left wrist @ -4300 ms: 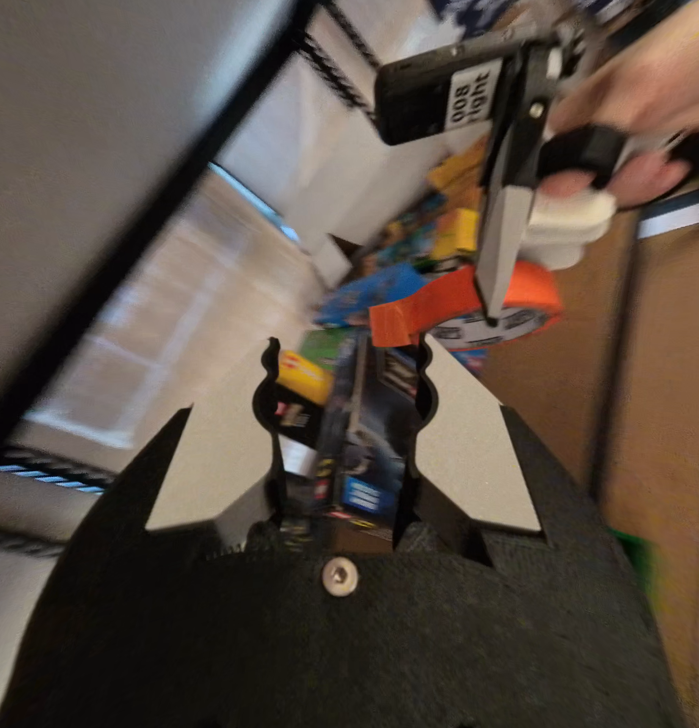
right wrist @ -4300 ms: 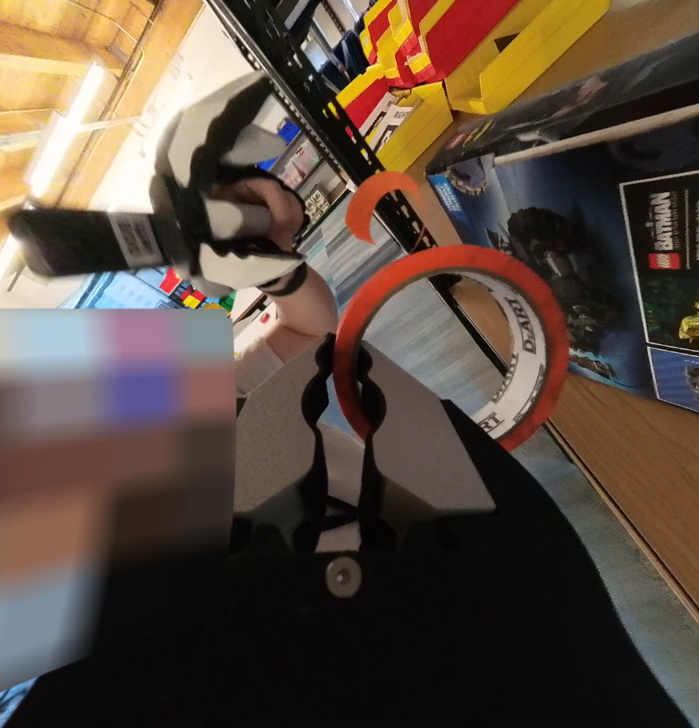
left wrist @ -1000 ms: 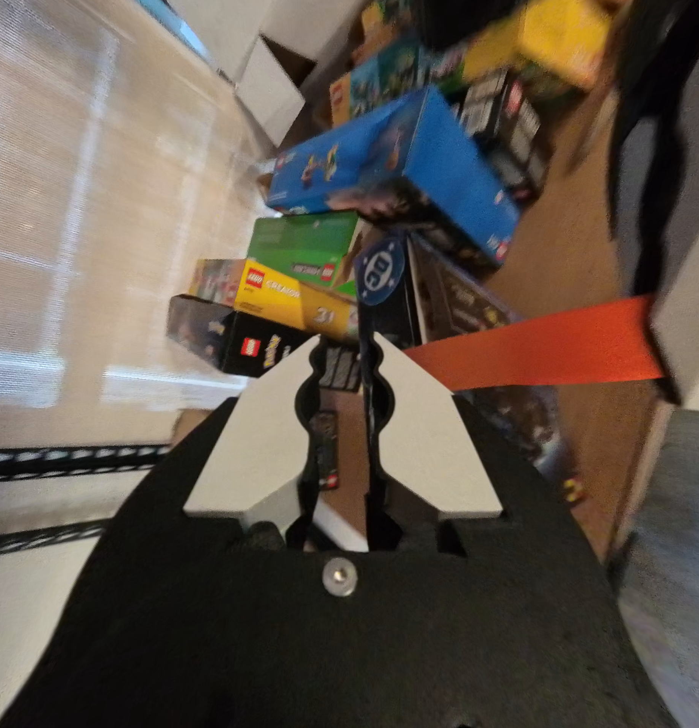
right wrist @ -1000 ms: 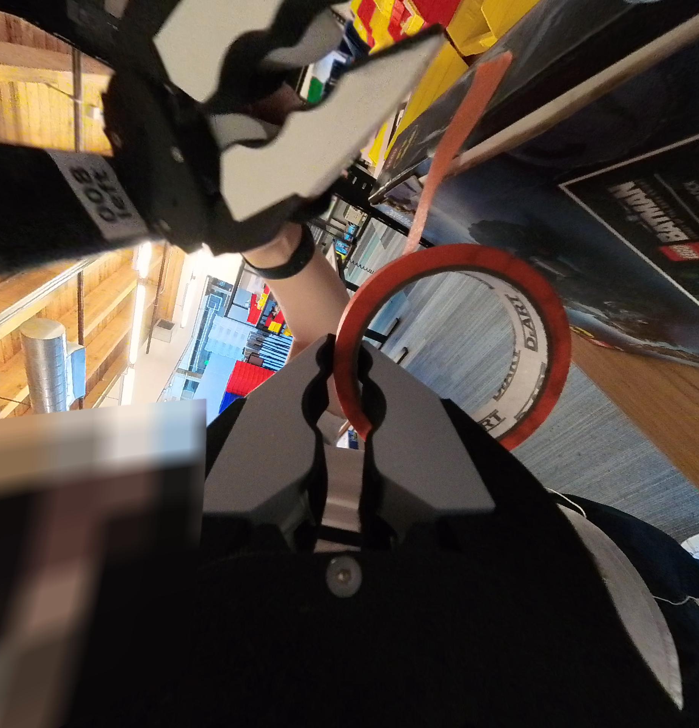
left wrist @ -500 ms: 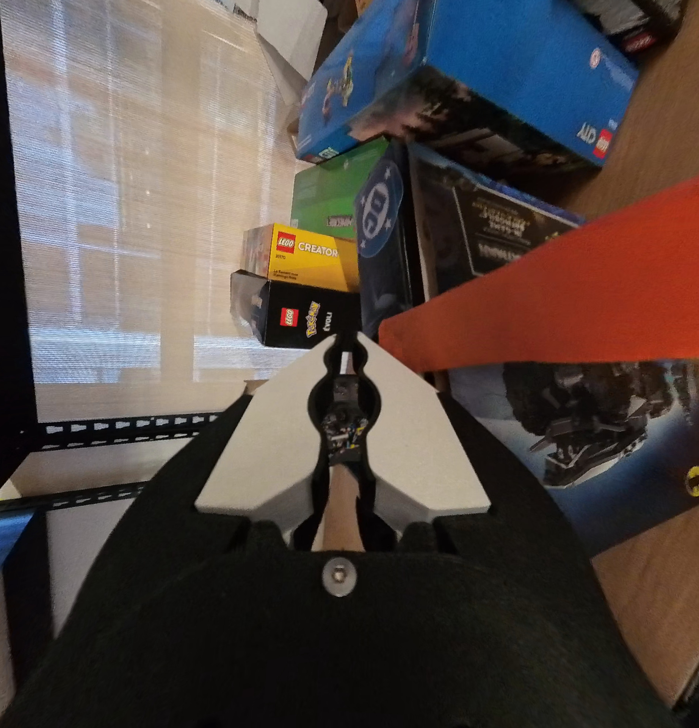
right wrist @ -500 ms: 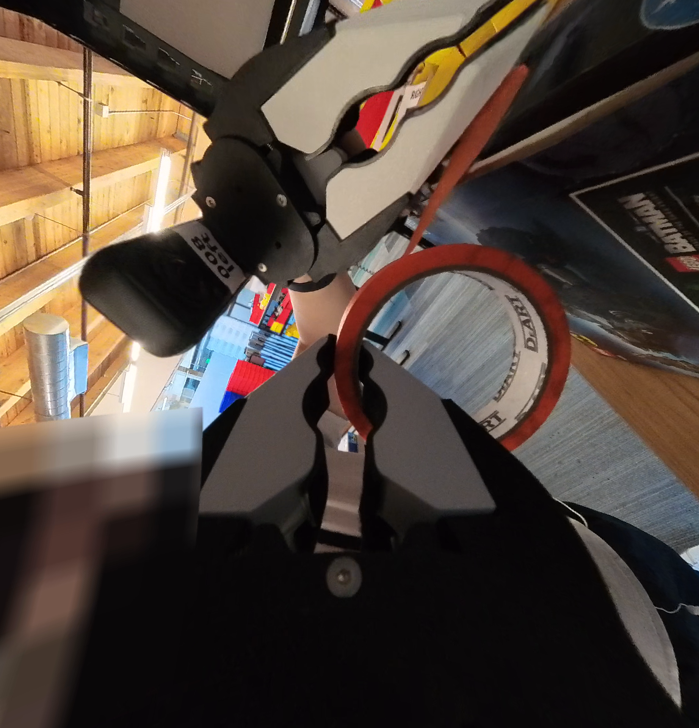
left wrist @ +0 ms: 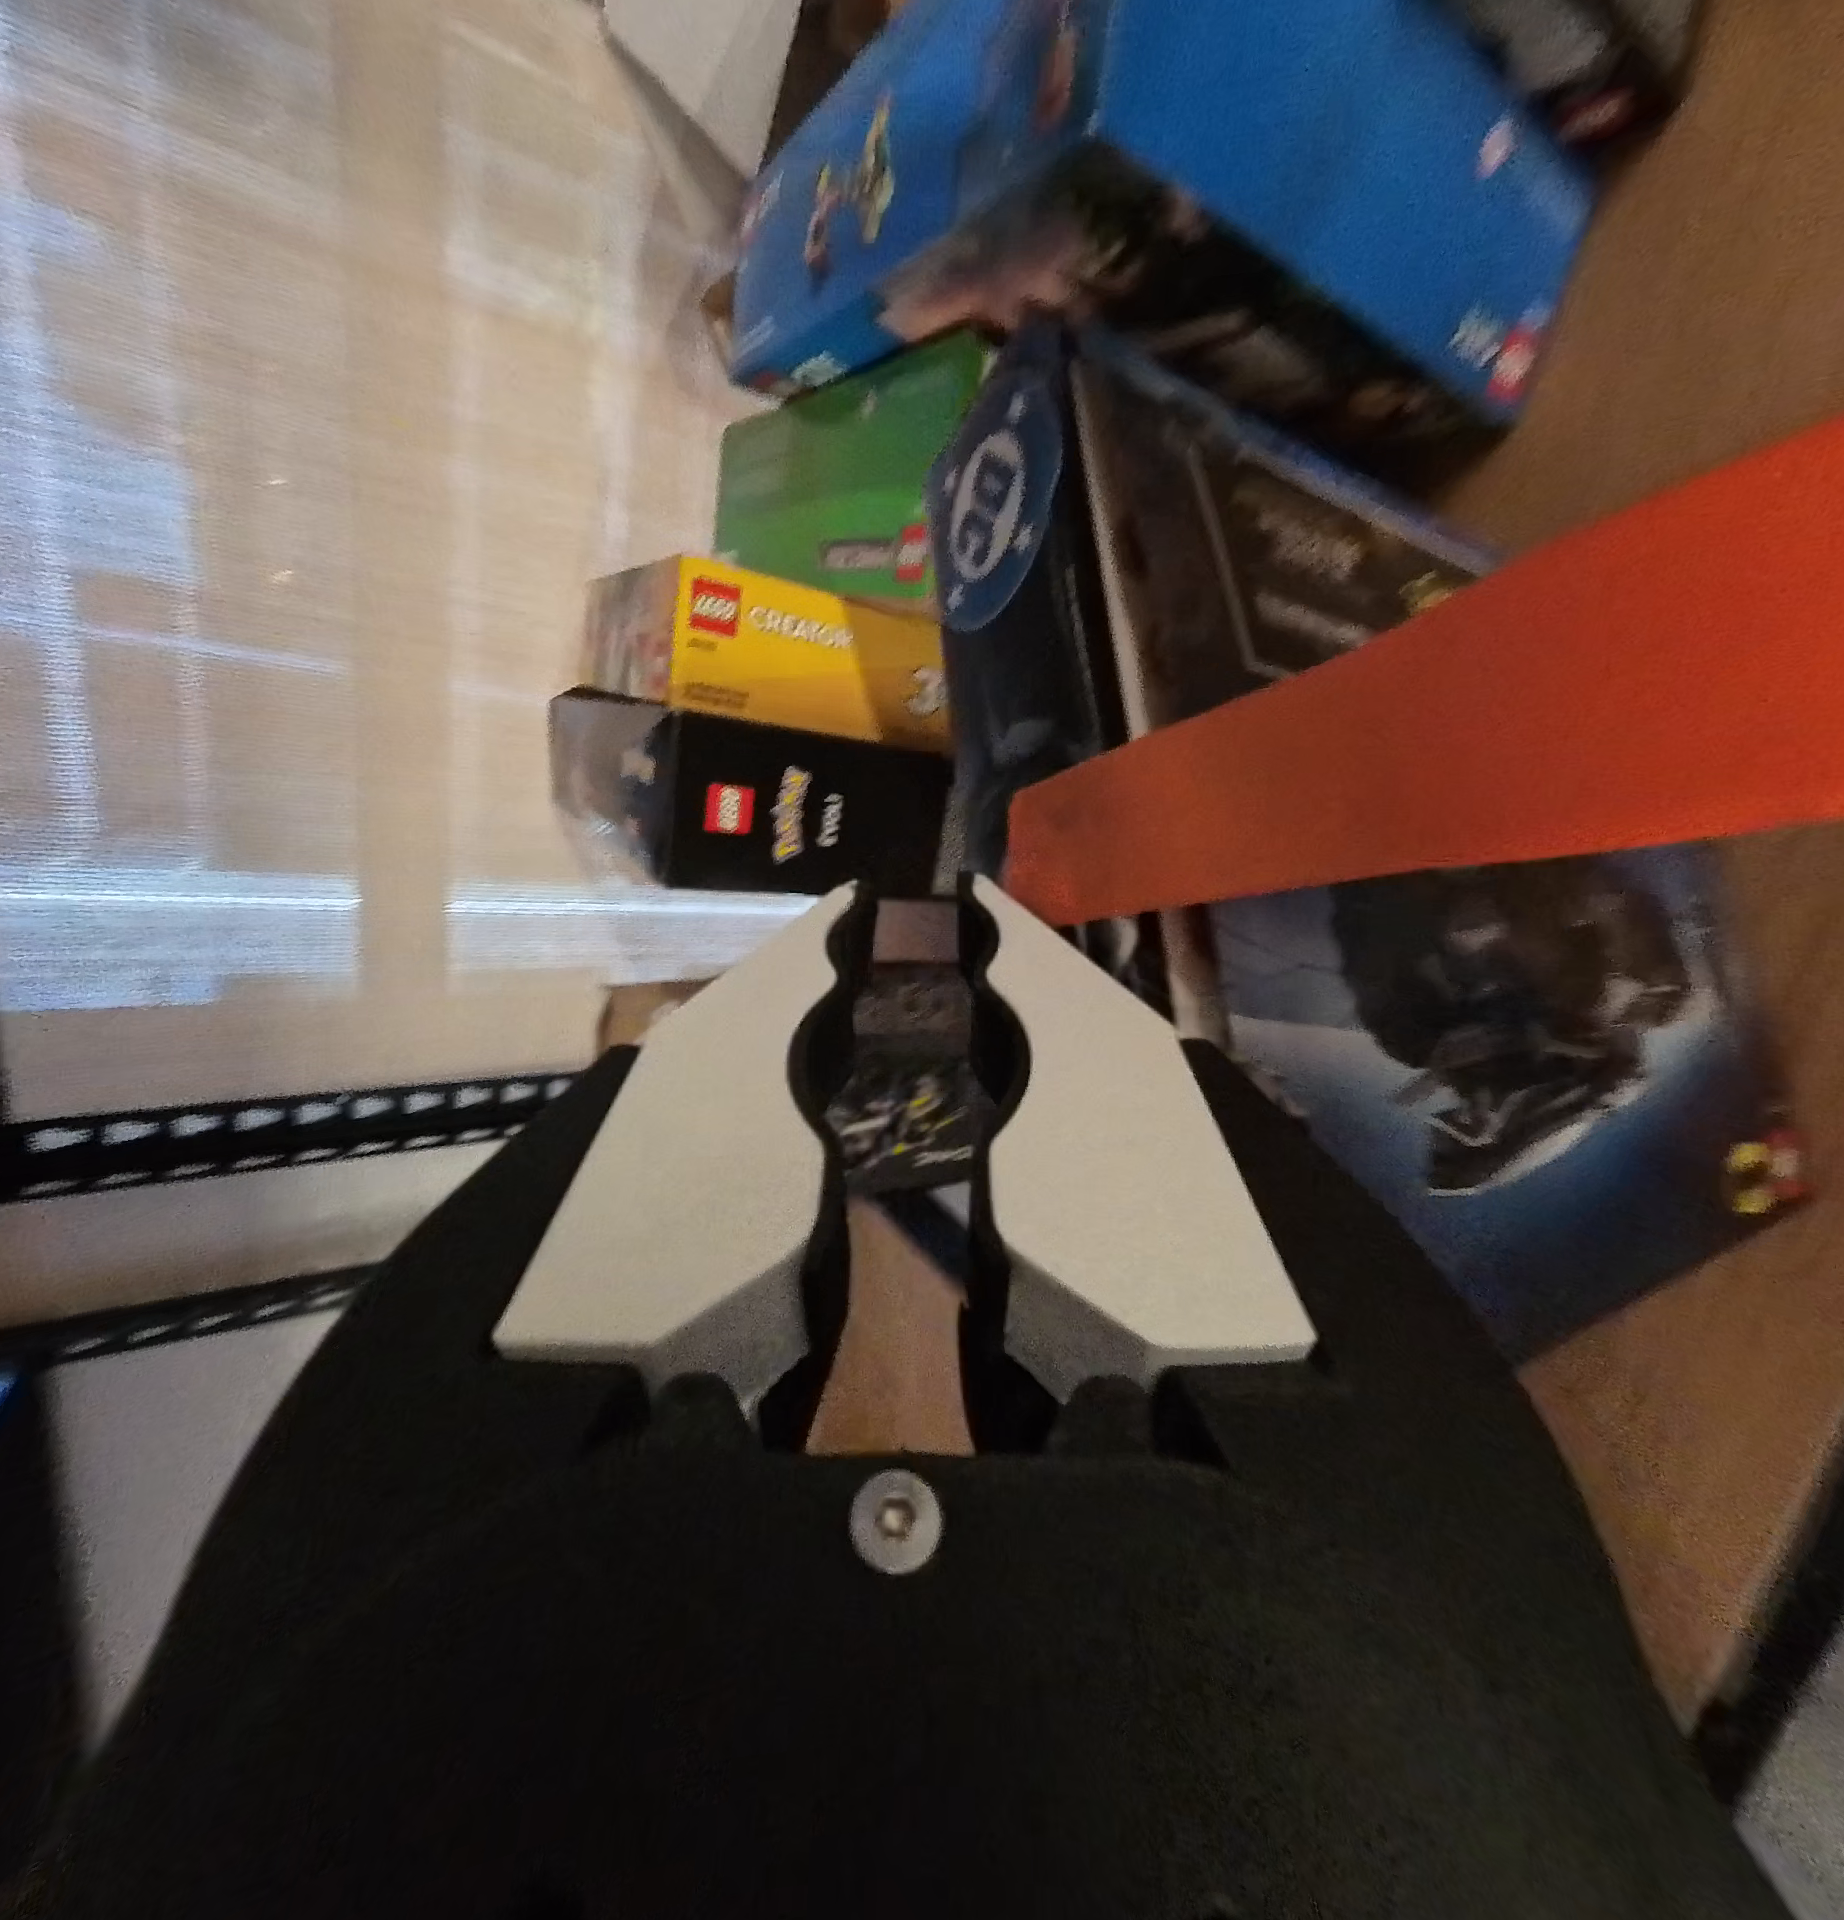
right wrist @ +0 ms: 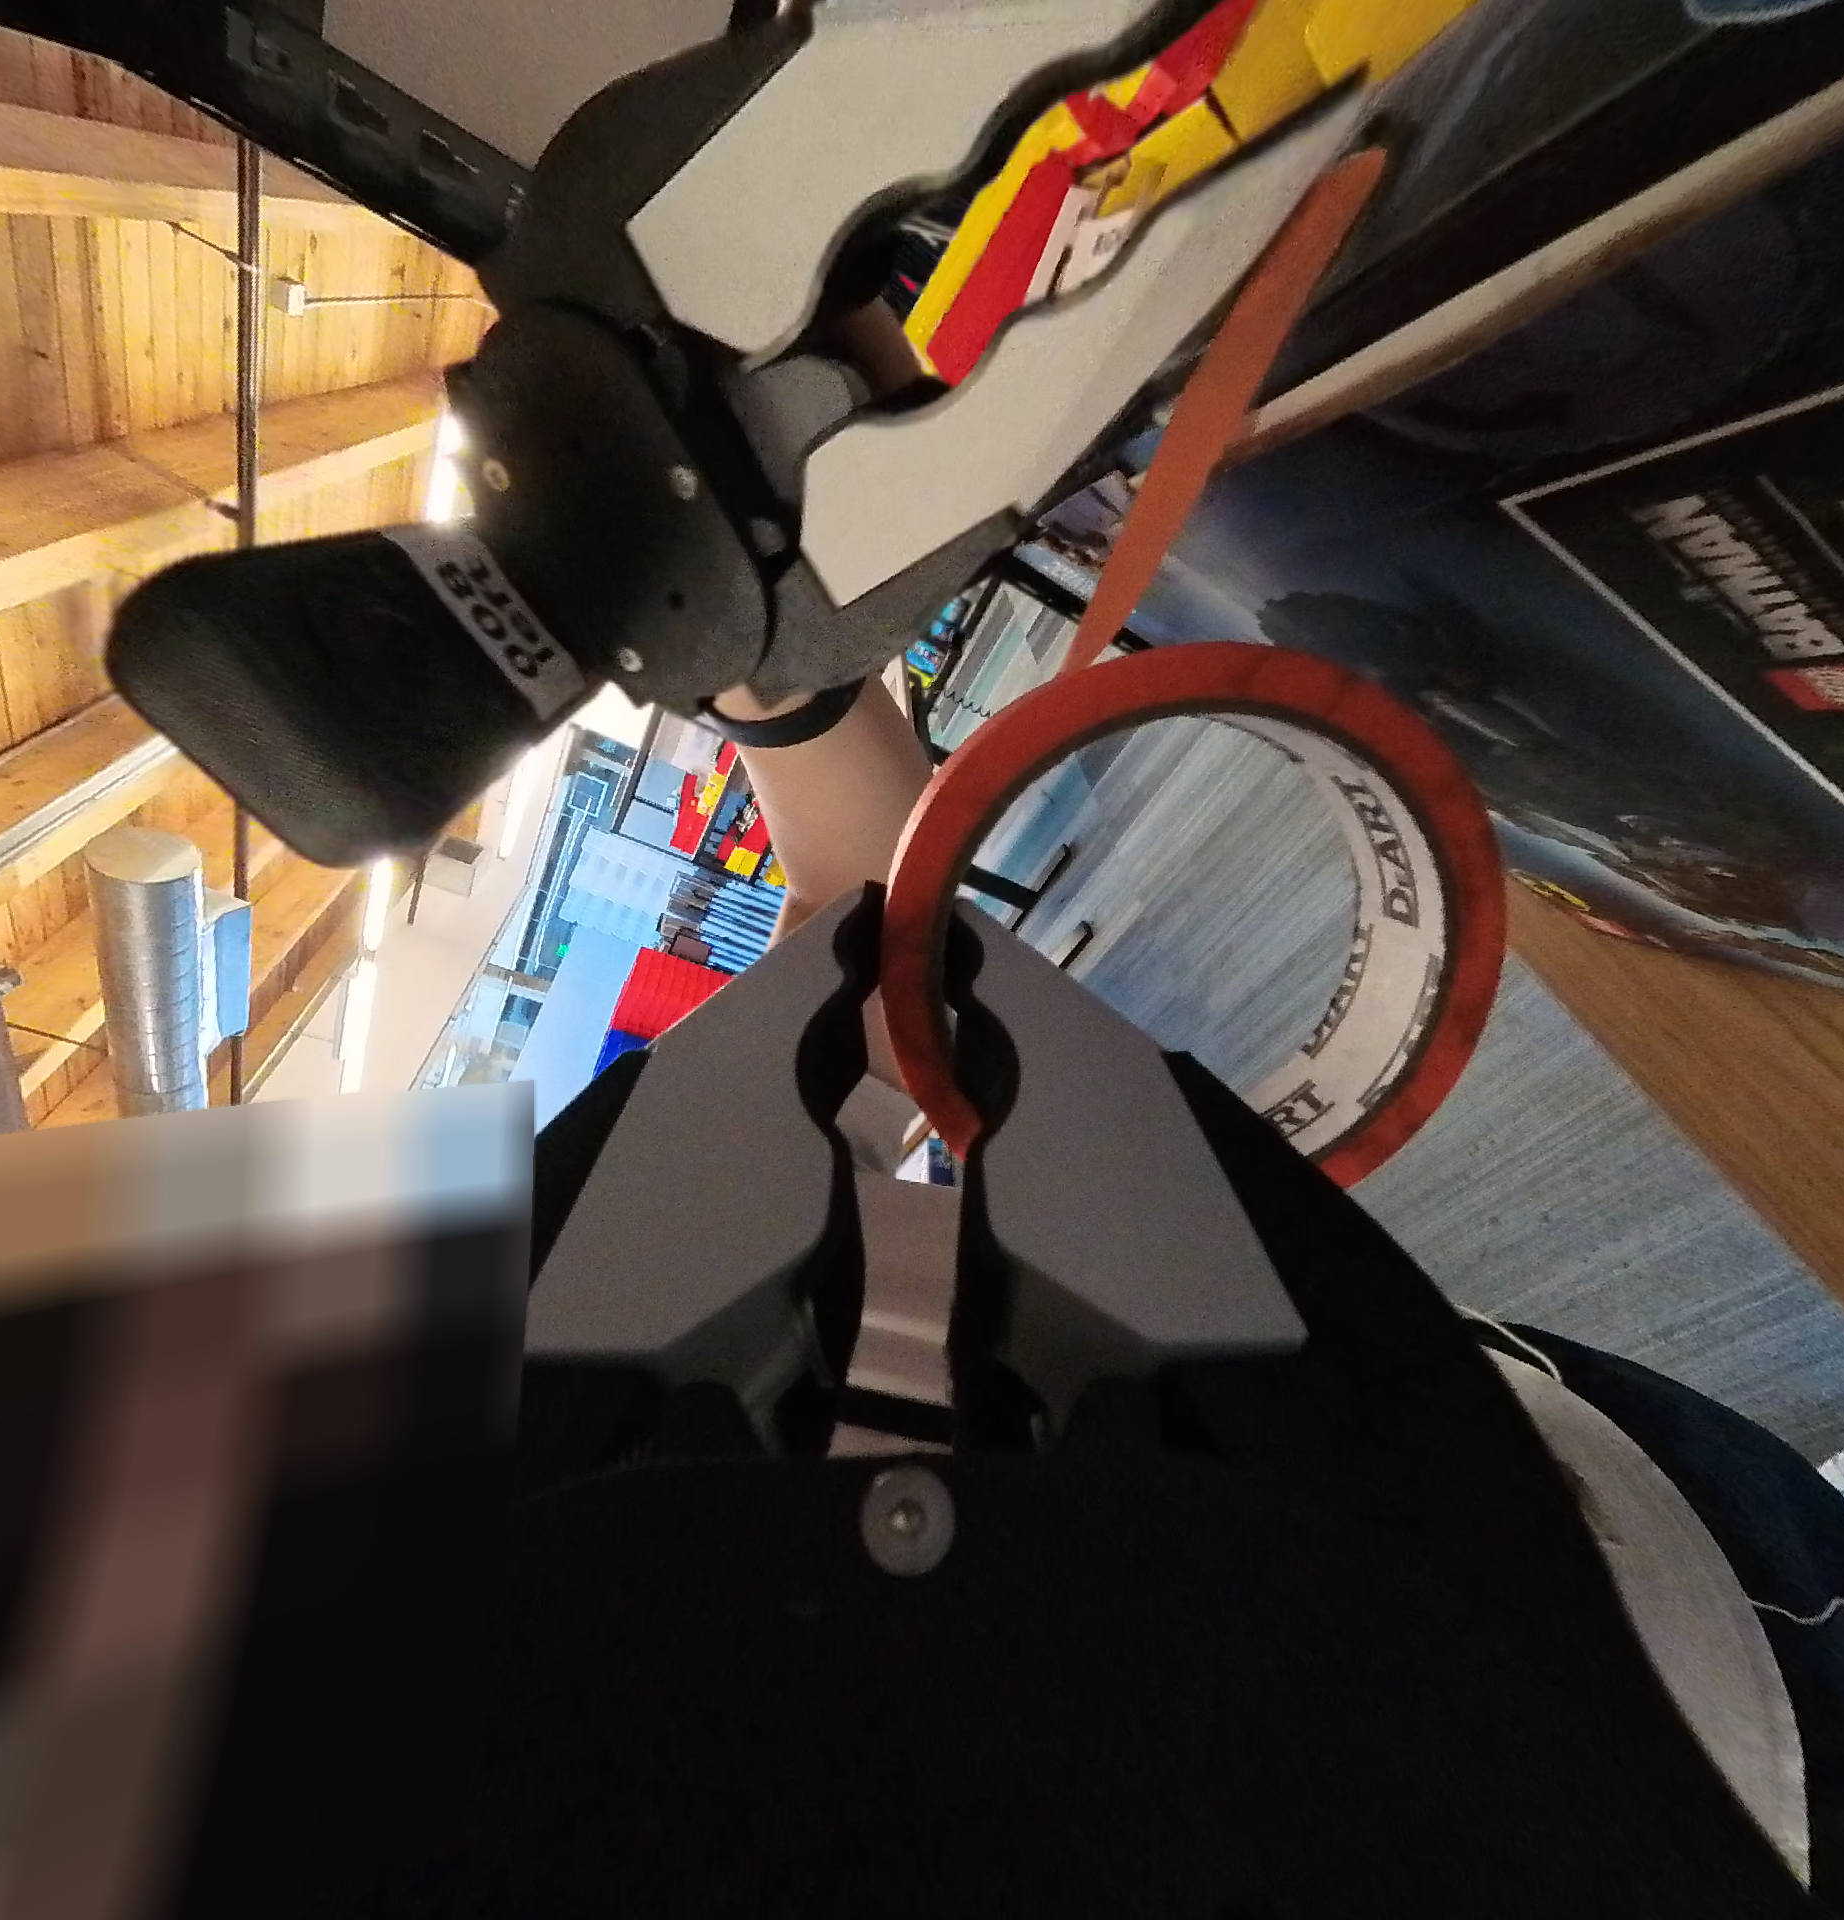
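Note:
My right gripper point(right wrist: 913, 914) is shut on the rim of an orange tape roll point(right wrist: 1458, 935) and holds it up beside a shelf. A pulled-out orange strip point(right wrist: 1209, 395) runs from the roll up to the lower of the left gripper's fingers point(right wrist: 1001, 395) at the top of the right wrist view. In the left wrist view my left gripper point(left wrist: 905, 894) has a narrow gap between its tips and nothing between them. The strip point(left wrist: 1469, 707) ends against the outer side of its right fingertip and stretches off to the right.
Toy-set boxes lie on the wooden shelf point(left wrist: 1624, 1455): a blue one point(left wrist: 1261, 156), green point(left wrist: 835, 488), yellow point(left wrist: 793, 655), black point(left wrist: 793, 821), and a large dark one point(left wrist: 1520, 1039). A black shelf rail point(left wrist: 222, 1132) runs at left. A forearm point(right wrist: 835, 810) shows behind the roll. One gripper's finger ends stand about 12 cm off the other's.
The left gripper's tips, touching half a second ago, have parted a little. Over the last seconds the orange strip has been drawn out much longer from the roll. The right gripper's hold is unchanged.

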### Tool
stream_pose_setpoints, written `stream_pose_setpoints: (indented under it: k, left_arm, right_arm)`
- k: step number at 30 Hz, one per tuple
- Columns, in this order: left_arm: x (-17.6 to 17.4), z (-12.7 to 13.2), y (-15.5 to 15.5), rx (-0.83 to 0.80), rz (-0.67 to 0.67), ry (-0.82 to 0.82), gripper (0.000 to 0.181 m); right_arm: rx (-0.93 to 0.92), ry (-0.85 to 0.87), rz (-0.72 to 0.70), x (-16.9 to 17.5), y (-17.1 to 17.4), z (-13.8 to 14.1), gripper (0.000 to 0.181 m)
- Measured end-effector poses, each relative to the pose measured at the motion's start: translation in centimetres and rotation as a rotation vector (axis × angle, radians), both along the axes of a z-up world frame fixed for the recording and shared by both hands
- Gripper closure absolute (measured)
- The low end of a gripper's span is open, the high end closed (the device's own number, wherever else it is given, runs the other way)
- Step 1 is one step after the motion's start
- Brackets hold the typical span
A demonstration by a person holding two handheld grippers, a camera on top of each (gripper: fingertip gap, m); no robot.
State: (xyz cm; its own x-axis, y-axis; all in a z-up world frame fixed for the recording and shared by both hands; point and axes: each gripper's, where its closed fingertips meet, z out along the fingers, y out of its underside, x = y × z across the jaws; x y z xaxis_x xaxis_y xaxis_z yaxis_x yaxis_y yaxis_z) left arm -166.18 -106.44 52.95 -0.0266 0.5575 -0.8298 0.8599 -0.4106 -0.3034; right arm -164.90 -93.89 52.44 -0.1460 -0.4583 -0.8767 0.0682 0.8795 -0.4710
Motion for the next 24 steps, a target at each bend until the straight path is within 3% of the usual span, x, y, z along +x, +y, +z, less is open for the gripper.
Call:
stream_pose_setpoints:
  k: [3,8,12,19,22,24]
  left_arm:
    - [-0.5,0.0,-0.9,-0.075,0.016,-0.032,0.170]
    - [-2.0,0.4,0.8,0.012,-0.052,0.028,0.160]
    - [-2.1,-0.1,0.9,-0.002,-0.071,0.009,0.174]
    - [-1.0,-0.2,-0.4,-0.031,-0.008,0.014,0.175]
    - [-1.3,-0.1,1.1,0.045,-0.058,0.081,0.175]
    - [-1.4,0.2,2.0,0.062,-0.087,0.093,0.164]
  right_arm:
    - [0.004,0.006,0.005,0.0,0.1,-0.2,0.174]
    - [0.000,0.004,0.005,-0.2,0.2,-0.1,0.175]
    - [0.003,0.002,-0.002,-0.3,0.0,-0.2,0.174]
    - [0.001,-0.007,0.002,-0.2,0.1,-0.1,0.175]
    - [0.007,-0.007,0.008,-0.1,0.1,-0.4,0.174]
    - [0.013,-0.009,0.011,-0.1,0.2,-0.5,0.175]
